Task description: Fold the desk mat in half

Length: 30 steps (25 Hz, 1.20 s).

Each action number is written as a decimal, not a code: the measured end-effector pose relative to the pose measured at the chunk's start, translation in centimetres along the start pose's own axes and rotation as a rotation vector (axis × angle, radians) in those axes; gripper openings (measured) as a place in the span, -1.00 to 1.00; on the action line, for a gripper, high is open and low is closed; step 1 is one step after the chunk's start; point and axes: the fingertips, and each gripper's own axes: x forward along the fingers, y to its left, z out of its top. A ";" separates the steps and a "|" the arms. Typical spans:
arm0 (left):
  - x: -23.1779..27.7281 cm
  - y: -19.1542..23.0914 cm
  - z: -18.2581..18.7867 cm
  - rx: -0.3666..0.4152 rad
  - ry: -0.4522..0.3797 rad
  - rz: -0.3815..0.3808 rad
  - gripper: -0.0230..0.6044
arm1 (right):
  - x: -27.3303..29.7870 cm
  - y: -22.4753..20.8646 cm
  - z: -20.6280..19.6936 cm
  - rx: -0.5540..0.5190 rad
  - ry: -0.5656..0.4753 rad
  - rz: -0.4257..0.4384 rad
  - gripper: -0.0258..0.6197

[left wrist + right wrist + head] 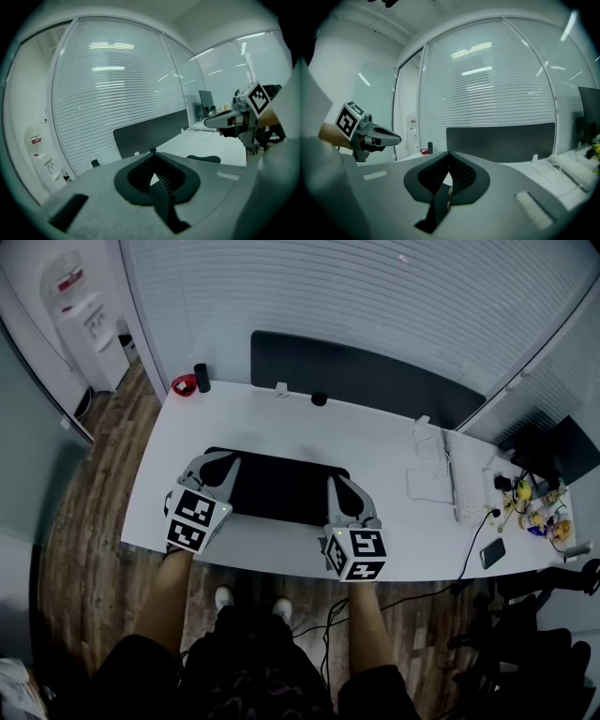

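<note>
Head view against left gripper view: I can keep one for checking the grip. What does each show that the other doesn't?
Only head view: the whole desk mat, the phone, the wooden floor. Only left gripper view: the left hand-held gripper shut on a dark strip of mat. Both: the white desk, the dark partition, the right hand-held gripper.

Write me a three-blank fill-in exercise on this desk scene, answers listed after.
1. The left gripper and the right gripper are both shut on the dark ___.
2. That mat lies on a ___ desk.
3. The keyboard lies on the person's ___ side of the desk.
Missing words: mat; white; right.
</note>
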 end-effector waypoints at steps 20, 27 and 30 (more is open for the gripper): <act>-6.4 -0.9 4.8 -0.044 -0.137 0.101 -0.94 | -5.3 0.9 4.0 0.004 -0.080 -0.031 -0.89; -8.2 -1.2 5.1 -0.052 -0.147 0.126 -0.93 | -6.7 1.3 4.8 0.021 -0.104 -0.044 -0.89; -8.8 -1.4 5.4 -0.062 -0.159 0.127 -0.93 | -7.2 1.7 5.4 0.021 -0.111 -0.044 -0.89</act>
